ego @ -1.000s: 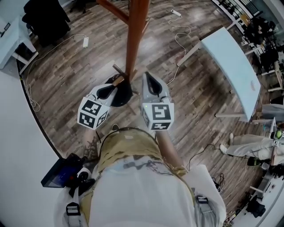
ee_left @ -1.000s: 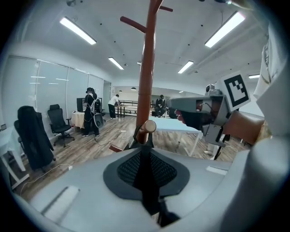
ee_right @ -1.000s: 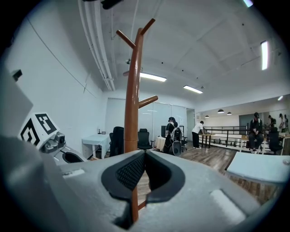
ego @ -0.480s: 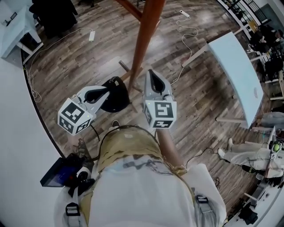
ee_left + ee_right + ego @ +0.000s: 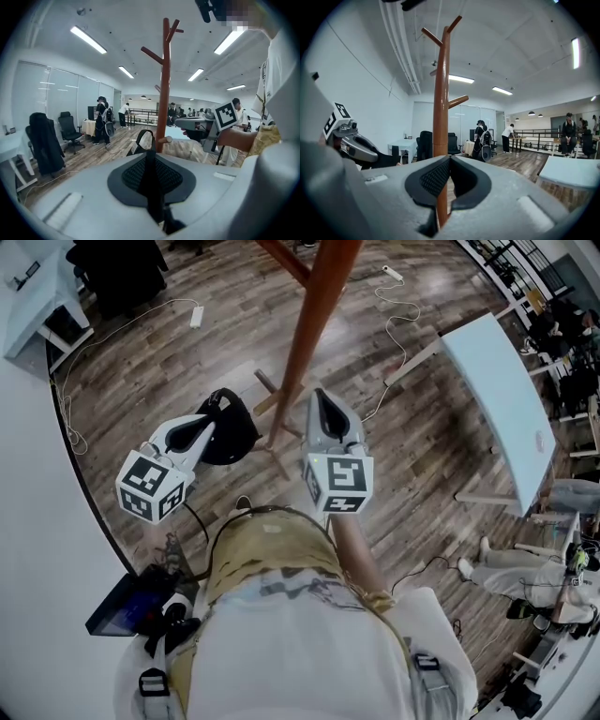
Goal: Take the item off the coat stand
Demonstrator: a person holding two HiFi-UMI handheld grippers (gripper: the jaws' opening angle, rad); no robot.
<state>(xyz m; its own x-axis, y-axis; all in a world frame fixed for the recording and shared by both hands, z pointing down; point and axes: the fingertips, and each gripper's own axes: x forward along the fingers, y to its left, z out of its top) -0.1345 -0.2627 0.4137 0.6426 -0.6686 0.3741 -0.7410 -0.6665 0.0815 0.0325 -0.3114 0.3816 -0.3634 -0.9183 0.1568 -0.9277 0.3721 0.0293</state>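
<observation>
The black item (image 5: pixel 230 423) is soft dark fabric, rounded, with a thin strap loop on top. It is off the pegs and hangs over the plank floor (image 5: pixel 169 352), just left of the pole. The left gripper (image 5: pixel 208 421) is clenched on that strap. There is one coat stand (image 5: pixel 309 334) of smooth reddish-brown wood: a round pole with angled pegs. The right gripper (image 5: pixel 315 395) – one of two, both grey with ribbed black pads – has its tips together, holding nothing.
</observation>
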